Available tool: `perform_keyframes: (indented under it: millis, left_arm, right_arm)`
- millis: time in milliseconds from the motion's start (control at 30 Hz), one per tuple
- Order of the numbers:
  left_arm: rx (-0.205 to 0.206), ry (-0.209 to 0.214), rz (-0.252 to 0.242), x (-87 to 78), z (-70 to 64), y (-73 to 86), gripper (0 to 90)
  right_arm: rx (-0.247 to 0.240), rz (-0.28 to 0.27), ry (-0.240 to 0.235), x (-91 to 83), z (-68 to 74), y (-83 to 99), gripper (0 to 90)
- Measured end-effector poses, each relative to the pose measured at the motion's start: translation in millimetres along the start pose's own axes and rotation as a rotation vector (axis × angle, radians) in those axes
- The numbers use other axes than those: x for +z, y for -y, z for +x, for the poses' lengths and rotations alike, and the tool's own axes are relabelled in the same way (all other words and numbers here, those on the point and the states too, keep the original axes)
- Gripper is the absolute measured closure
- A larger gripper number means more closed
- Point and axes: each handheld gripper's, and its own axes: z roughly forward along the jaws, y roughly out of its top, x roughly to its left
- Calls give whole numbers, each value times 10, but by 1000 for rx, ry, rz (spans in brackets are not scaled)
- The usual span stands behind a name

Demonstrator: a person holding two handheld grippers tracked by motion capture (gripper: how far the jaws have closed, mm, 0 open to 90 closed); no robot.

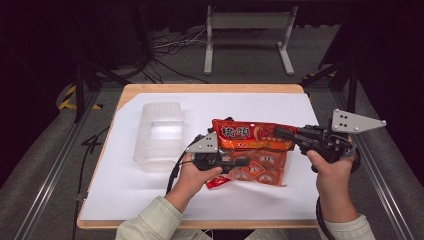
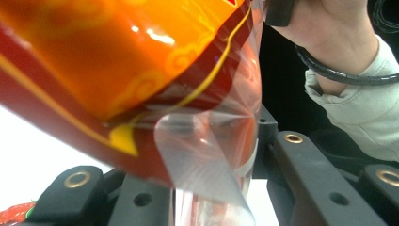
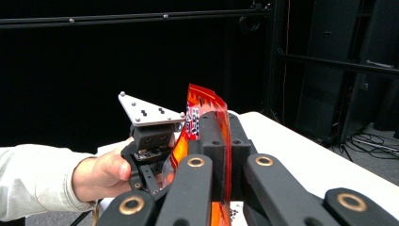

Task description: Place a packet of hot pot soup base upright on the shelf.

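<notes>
orange snack bag over white tabletop, left gripper fingers closed on its lower part, right gripper fingers clamped on its top edge, clear tray beside

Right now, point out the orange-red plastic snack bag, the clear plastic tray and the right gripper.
orange-red plastic snack bag (image 1: 250, 136): high view, printed upper panel.
clear plastic tray (image 1: 159, 150): high view, near wall.
right gripper (image 1: 282, 133): high view, jaw tips shut on the bag's edge.
</notes>
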Motion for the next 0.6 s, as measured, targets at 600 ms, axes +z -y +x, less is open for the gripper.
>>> perform_keyframes:
  millis: [600]
  left_arm:
    - [8, -31, 3, -161, 13, -87, 707]
  right_arm:
    - [8, -8, 16, -32, -70, 31, 833]
